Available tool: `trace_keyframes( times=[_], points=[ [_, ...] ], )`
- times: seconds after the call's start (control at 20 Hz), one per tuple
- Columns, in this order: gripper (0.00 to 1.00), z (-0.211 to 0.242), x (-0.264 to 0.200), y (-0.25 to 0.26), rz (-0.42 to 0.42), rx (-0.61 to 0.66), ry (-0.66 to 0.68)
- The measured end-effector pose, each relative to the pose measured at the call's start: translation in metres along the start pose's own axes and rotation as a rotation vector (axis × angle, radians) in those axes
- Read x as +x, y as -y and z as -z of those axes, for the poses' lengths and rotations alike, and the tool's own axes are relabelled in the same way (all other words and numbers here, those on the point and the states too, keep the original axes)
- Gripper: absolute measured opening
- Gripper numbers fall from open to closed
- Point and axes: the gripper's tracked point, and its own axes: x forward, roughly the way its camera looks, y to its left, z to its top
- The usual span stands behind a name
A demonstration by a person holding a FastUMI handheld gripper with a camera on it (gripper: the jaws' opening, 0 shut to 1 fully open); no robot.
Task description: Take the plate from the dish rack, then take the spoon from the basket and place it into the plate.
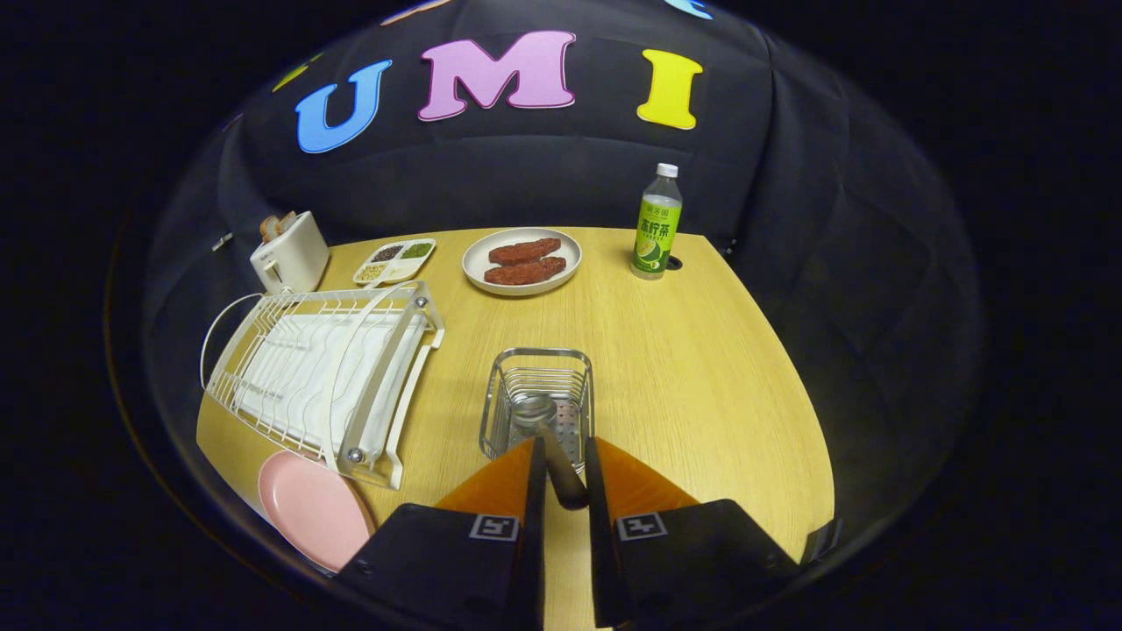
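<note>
My gripper (564, 449) is shut on the dark handle of a spoon (535, 410), which runs forward between the two fingers. The spoon's shiny bowl lies inside the metal wire basket (543, 354) just ahead of the fingertips. A pink plate (307, 508) lies flat on the wooden table (692, 368), to the left of the fingers and just in front of the white dish rack (307, 368). No dishes stand in the rack.
Beyond the rack stand a white toaster (289, 254) with bread and a small divided tray (396, 260). A white plate (475, 263) with two pieces of meat sits at the far middle, and a green bottle (657, 228) at the far right.
</note>
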Motion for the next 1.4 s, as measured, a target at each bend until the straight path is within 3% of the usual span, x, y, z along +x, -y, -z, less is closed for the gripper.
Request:
trace_keyframes(
  times=[0.15,0.35,0.85,1.1,1.4],
  points=[
    [0.15,0.0,0.0,-0.009,-0.031,0.002,-0.006],
    [0.09,-0.003,0.001,-0.008,-0.035,0.025,-0.003],
    [0.09,-0.034,-0.022,0.002,-0.017,0.058,0.037],
    [0.09,-0.049,-0.055,0.002,-0.016,0.062,0.066],
    [0.09,-0.079,-0.124,-0.035,-0.113,0.058,0.172]
  ],
)
